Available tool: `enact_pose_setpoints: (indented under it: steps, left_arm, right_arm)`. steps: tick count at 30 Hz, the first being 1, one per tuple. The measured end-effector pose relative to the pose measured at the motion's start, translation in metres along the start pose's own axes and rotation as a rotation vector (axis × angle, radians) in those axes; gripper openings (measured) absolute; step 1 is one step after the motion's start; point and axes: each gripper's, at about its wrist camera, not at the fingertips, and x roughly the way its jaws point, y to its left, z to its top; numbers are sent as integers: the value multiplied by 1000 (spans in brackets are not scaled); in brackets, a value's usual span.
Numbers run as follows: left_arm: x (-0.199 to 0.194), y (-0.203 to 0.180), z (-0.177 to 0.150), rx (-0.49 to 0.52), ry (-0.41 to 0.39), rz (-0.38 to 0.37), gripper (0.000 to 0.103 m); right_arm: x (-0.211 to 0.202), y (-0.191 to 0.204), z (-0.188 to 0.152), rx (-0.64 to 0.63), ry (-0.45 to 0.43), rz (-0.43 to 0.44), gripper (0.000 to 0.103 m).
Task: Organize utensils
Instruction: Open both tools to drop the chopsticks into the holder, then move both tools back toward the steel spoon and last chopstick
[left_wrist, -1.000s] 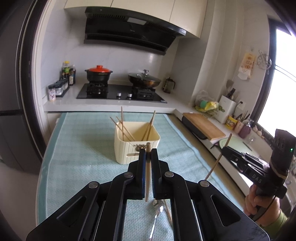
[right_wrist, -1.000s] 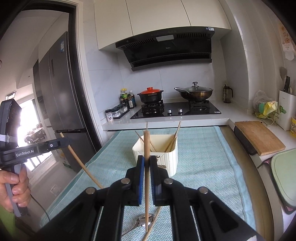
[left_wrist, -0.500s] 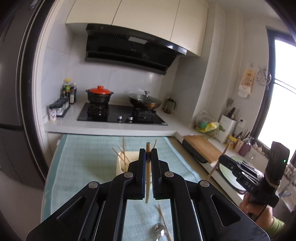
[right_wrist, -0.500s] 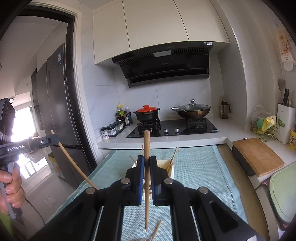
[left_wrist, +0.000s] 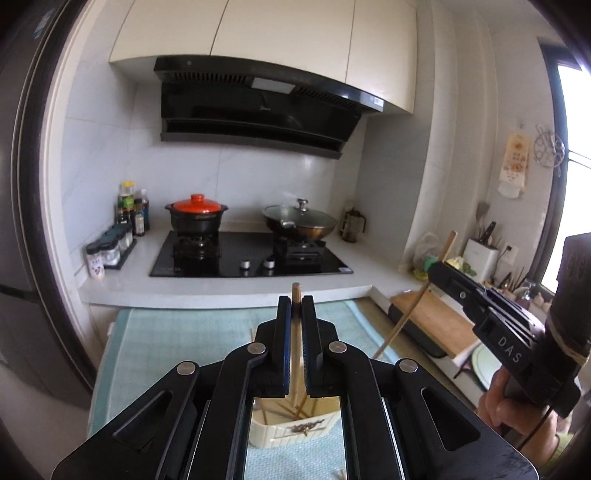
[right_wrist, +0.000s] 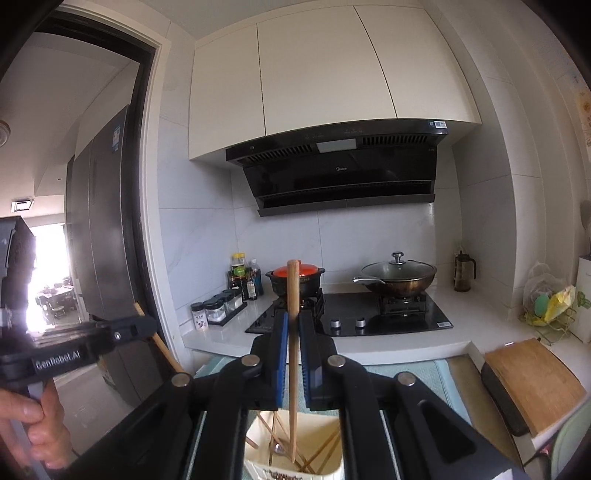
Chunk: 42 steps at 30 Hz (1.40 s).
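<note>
White-tiled kitchen wall (left_wrist: 240, 173), cream cabinets (right_wrist: 325, 81), black range hood (right_wrist: 343, 173), daylight through right window (left_wrist: 572, 155).

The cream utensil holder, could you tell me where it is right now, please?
The cream utensil holder is at the bottom centre of both wrist views, directly below the right claw, whose chopstick tip hangs inside it.

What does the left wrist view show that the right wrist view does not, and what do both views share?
Only the left wrist view shows the knife block by the window and the right tool gripping its chopstick from the side. Only the right wrist view shows the refrigerator, the doorway, and the left tool. Both share the cream utensil holder below, the red-lidded pot, the wok and the cutting board.
</note>
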Motion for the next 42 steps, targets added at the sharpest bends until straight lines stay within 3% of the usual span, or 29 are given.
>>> enact_pose_setpoints:
  steps: [4,14,17,18,19,20,22,25,31,36,42]
  left_arm:
    - [44,9,-13,-11,70,1,3]
    - [128,35,-60,-74,273,-4,3]
    - [140,32,-65,-62,296,1,4]
    - [141,31,-65,-62,294,16,6]
    - [140,30,-62,-64,290,30,16]
    - [138,30,-58,-69,282,34,25]
    - [124,30,-48,-83,234,40,59]
    - [96,31,-33,-72,164,51,69]
    - [16,20,-36,-4,147,59,87]
    - [-53,11,-92,52,194,73,96]
    - [-95,-9,-203,24,317,111,97]
  right_arm:
    - [48,-3,-15,-12,49,18,6]
    - [154,-16,-87,0,406,22,6]
    - [165,-20,-97,12,423,20,7]
    - [167,-19,-96,8,421,12,8]
    - [169,-20,-95,5,415,1,14]
    - [169,-21,-89,3,403,-8,27]
    - [159,-22,-74,14,355,-14,47]
    - [129,-18,-40,-7,265,-14,49]
    - [43,-5,0,-6,184,40,56]
    - [-31,5,-19,-22,231,73,56]
    - [-106,8,-94,-25,342,22,56]
